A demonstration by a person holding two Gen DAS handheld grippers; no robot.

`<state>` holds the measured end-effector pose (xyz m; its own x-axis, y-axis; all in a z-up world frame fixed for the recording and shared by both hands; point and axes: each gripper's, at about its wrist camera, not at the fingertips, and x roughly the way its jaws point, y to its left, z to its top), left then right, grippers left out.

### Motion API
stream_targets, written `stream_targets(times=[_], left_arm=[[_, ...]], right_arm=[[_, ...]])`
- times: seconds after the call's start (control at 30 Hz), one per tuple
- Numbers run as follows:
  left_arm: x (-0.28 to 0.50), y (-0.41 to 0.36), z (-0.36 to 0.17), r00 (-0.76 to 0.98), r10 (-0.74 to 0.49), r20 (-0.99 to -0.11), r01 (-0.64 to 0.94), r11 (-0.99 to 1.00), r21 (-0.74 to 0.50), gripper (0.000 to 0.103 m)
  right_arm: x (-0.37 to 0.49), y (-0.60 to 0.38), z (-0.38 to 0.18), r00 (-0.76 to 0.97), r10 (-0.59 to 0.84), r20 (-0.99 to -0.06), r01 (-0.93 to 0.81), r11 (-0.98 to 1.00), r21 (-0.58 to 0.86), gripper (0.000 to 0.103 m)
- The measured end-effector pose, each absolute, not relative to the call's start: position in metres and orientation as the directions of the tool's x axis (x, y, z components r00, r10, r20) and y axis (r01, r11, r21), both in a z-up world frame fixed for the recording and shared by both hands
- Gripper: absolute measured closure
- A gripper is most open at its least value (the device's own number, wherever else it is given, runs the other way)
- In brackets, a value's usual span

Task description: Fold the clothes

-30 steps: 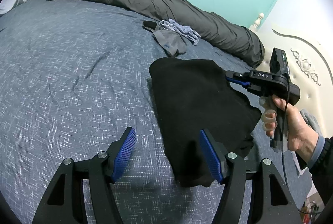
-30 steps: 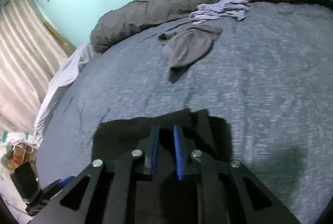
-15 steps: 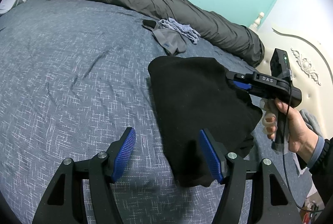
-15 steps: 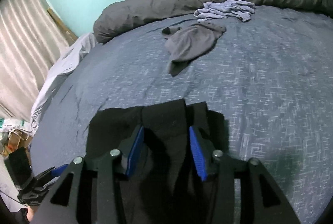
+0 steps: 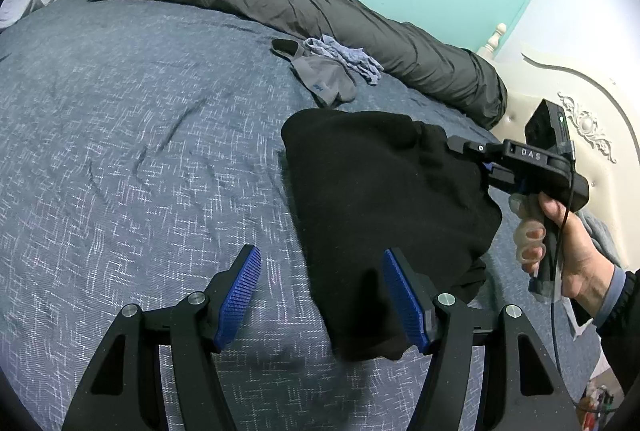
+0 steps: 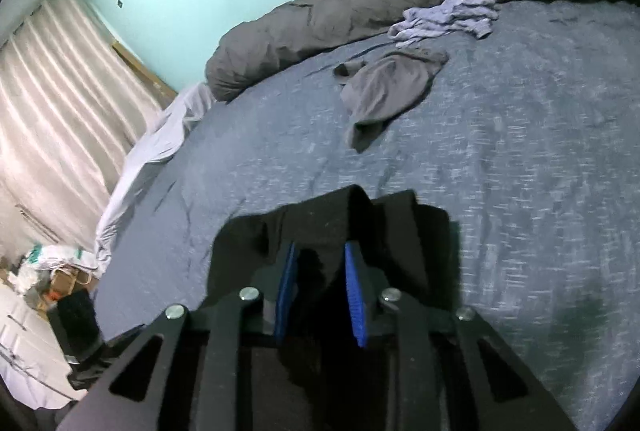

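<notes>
Blue-grey bedspread [image 5: 120, 151]: black garment [image 5: 372, 191] soft, limp.
My right gripper [image 6: 320, 295] is closing on its bunched edge; left gripper [image 5: 320, 295] gapes empty.

Dim indoor light, strong fisheye bending with black corners, right wrist view slightly motion-blurred, soft shadows on bedspread [image 5: 120, 151]

we see a bed [image 5: 120, 151] covered in a blue-grey flecked spread. along its far edge, against the wall, lies a long rolled dark grey duvet [image 5: 280, 3]. near it rest a grey garment [image 5: 324, 79] and a crumpled pale blue one [image 5: 344, 55], touching each other. closer to us a black garment [image 5: 372, 183] lies on the spread.
</notes>
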<state>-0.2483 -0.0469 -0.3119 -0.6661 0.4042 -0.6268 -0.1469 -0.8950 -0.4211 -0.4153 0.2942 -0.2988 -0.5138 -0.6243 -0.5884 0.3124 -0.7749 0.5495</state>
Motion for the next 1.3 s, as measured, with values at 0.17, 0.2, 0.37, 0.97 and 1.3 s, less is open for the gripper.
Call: stream_targets(times=[0.17,0.2,0.37,0.97,1.3], left_arm=[[-0.249,-0.047,-0.311,-0.668,0.404,-0.625,-0.146,-0.895,-0.423,0.035],[-0.249,-0.047,-0.311,-0.669,0.404,-0.624,-0.145,-0.894,-0.423,0.035],[-0.249,-0.048,-0.31,-0.671,0.405,-0.622,-0.145,-0.893,-0.425,0.035],[-0.251,-0.051,-0.313,-0.669,0.408,-0.621,-0.142,-0.891,-0.432,0.035],[-0.251,-0.052,-0.313,-0.668,0.41,-0.621,-0.144,-0.89,-0.432,0.035]], right_arm=[[-0.414,0.285,-0.291,-0.486,-0.648,-0.587,0.344,-0.759,0.553,0.082],[-0.412,0.284,-0.291,-0.484,-0.64,-0.597,0.347,-0.767,0.54,0.082],[-0.403,0.284,-0.29,-0.473,-0.617,-0.629,0.36,-0.787,0.501,0.082],[-0.438,0.281,-0.295,-0.553,-0.531,-0.642,0.188,-0.83,0.525,0.1],[-0.43,0.315,-0.321,-0.602,-0.422,-0.678,0.018,-0.856,0.516,0.1]])
